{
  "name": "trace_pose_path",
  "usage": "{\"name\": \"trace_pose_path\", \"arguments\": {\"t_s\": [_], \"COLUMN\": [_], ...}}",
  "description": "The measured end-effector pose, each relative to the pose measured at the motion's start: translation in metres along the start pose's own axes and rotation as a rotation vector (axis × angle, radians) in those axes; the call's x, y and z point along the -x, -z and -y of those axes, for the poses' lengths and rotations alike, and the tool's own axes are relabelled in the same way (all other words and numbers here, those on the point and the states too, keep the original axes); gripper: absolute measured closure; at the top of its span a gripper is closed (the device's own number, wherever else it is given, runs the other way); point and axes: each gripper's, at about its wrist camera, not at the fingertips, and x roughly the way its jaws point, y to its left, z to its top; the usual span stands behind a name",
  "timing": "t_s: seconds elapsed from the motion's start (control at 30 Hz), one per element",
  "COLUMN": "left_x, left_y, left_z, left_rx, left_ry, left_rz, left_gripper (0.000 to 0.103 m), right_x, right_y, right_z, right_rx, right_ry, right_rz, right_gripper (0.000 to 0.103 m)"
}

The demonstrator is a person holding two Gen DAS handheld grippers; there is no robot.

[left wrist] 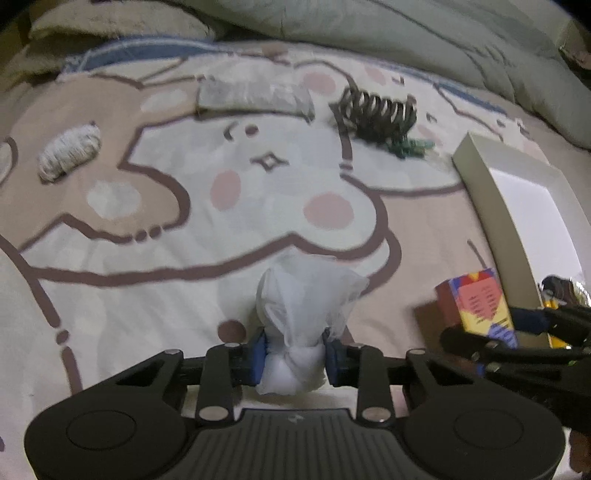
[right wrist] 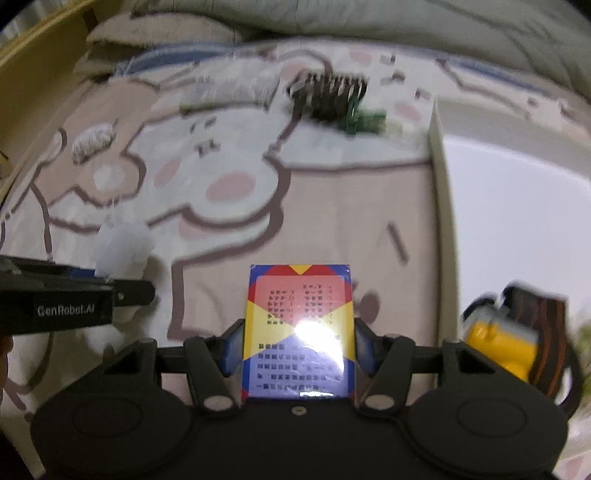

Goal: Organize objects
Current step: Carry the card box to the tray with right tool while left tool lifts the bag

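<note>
My left gripper [left wrist: 295, 354] is shut on a white knotted plastic bag [left wrist: 299, 325], held over the cartoon bedspread [left wrist: 221, 192]. My right gripper [right wrist: 297, 349] is shut on a colourful card box [right wrist: 299, 325] with red, yellow and blue panels; the box also shows in the left wrist view [left wrist: 480, 306]. The bag appears in the right wrist view [right wrist: 122, 247], left of the box. A white open box [right wrist: 517, 206] lies to the right, with a yellow motor with wires [right wrist: 506, 343] inside it.
On the far bedspread lie a twine bundle [left wrist: 68, 153], a clear flat packet [left wrist: 255, 96], a dark coil spring [left wrist: 380, 110] and a small green part [left wrist: 406, 147]. A rumpled green quilt [left wrist: 406, 33] borders the back. The white box's wall [left wrist: 487, 206] stands at right.
</note>
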Motion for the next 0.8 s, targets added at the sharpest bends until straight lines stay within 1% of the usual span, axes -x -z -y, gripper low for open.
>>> {"name": "trace_pose_path", "arguments": {"t_s": [0.2, 0.33, 0.43, 0.67, 0.8], "left_x": [0.020, 0.033, 0.043, 0.064, 0.073], "left_y": [-0.006, -0.009, -0.011, -0.019, -0.024], "left_z": [0.003, 0.008, 0.010, 0.011, 0.016], "left_rx": [-0.011, -0.015, -0.017, -0.002, 0.007], "left_ry": [-0.017, -0.018, -0.031, -0.045, -0.032], "left_rz": [0.083, 0.129, 0.171, 0.243, 0.269], "left_gripper": [0.070, 0.070, 0.070, 0.070, 0.070], "right_x": [0.023, 0.032, 0.038, 0.057, 0.069], "right_y": [-0.018, -0.027, -0.031, -0.039, -0.039], "right_z": [0.004, 0.004, 0.003, 0.002, 0.005], "right_rx": [-0.008, -0.010, -0.002, 0.027, 0.035], "right_ry": [-0.008, 0.008, 0.016, 0.032, 0.035], "right_rz": [0.092, 0.148, 0.181, 0.251, 0.282], "right_gripper": [0.043, 0.043, 0.043, 0.043, 0.043]}}
